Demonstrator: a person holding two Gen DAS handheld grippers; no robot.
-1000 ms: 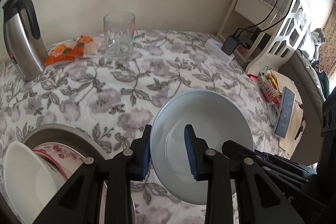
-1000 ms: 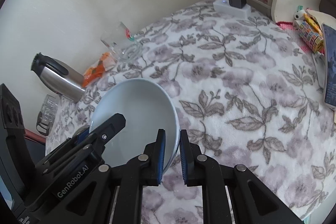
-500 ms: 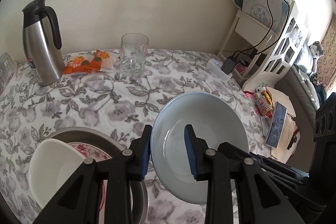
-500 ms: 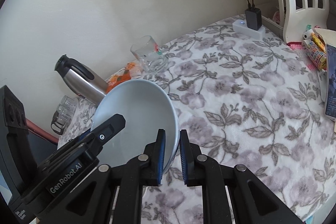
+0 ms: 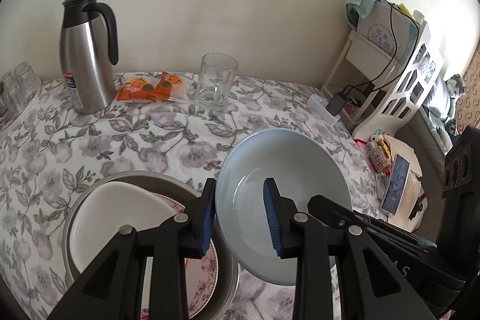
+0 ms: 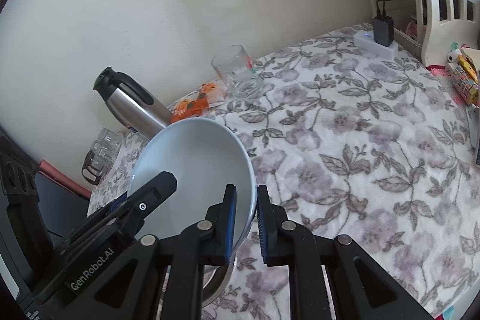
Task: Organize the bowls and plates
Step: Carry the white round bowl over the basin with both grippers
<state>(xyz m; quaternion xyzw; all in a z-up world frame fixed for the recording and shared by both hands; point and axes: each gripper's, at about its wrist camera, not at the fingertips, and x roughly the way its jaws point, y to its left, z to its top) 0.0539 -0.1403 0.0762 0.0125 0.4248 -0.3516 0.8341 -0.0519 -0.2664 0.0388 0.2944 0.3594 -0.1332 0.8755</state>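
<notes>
The right gripper (image 6: 246, 219) pinches the smooth rim of a pale blue glazed bowl (image 6: 195, 164) between ribbed blue pads, jaws narrowed to the wall's thickness; the left gripper (image 5: 240, 215) straddles the opposite rim with jaws wider, contact hard to judge; the bowl hangs tilted above the floral tablecloth (image 5: 126, 146); "GenRobot.AI" reads on the left tool seen from the right wrist; at 8 o'clock a metal basin (image 5: 141, 177) holds a white bowl (image 5: 114, 215) over a red-patterned plate (image 5: 207, 263), partly hidden; further, orange snack packets (image 5: 150, 86), a clear glass mug (image 5: 216, 81), a steel carafe (image 5: 85, 56), label unreadable.
</notes>
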